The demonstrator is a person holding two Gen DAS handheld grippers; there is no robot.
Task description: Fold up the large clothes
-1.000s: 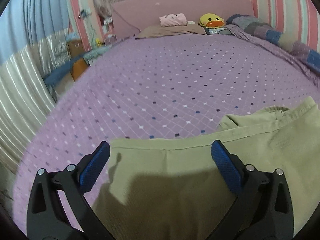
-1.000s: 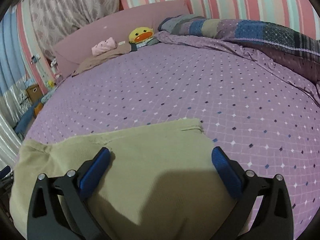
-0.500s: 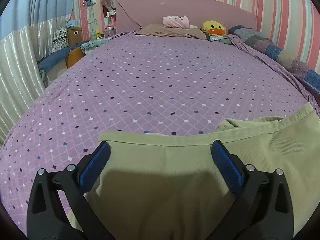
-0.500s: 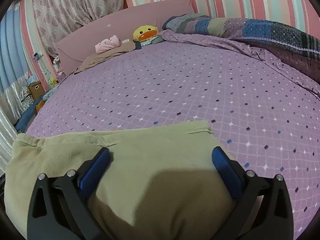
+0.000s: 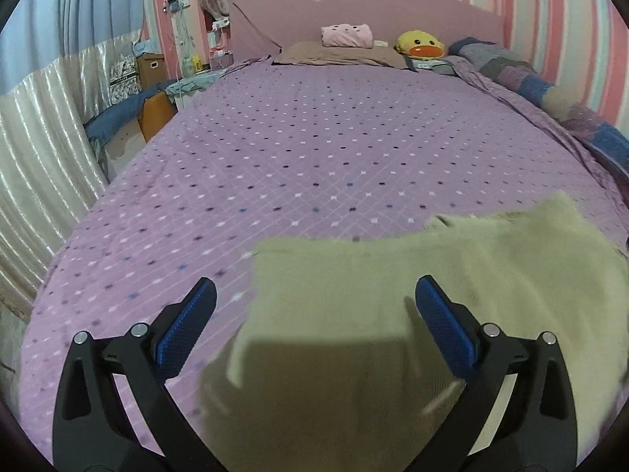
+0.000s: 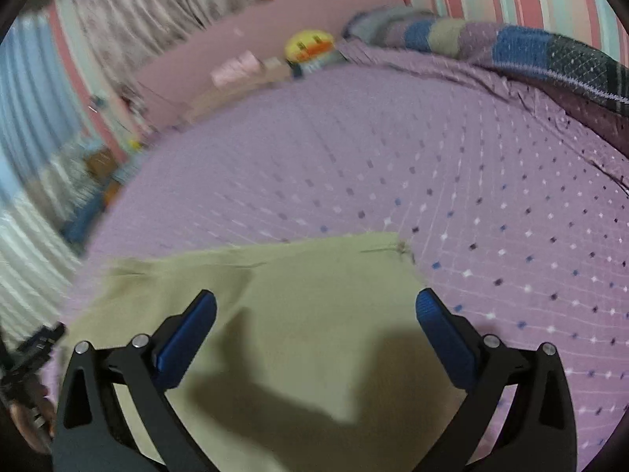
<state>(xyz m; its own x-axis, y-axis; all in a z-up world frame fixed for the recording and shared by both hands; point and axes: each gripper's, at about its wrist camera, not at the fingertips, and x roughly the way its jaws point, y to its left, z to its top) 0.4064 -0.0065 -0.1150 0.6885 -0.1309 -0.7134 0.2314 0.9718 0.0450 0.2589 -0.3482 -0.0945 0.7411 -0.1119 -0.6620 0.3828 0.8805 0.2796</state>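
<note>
Two grippers: both spread wide and holding nothing; the left gripper (image 5: 312, 322) and the right gripper (image 6: 314, 324) each hover above the cloth.
Garment: an olive-khaki garment (image 5: 393, 314) lies flat on the near end of the purple bed cover (image 5: 314, 149), its far hem towards the headboard (image 5: 365, 15).
Left view: the garment's left edge falls between the fingers, so the left pad (image 5: 184, 328) is over bare bed cover and the right pad is over cloth.
Right view: the garment's right corner (image 6: 399, 246) sits just ahead of the right pad (image 6: 446, 344); this view is motion-blurred.
Long axis: the visible part runs side to side across the bed; how far it extends towards the camera is hidden.
Risk, left: closing from here would likely catch the bed cover along with the cloth edge and drag both.
Risk, right: a pinch taken well inside the corner would probably leave it loose, giving a crooked fold.
Risk, layers: a bunched layer at the far right in the left view could skew the fold line.
</note>
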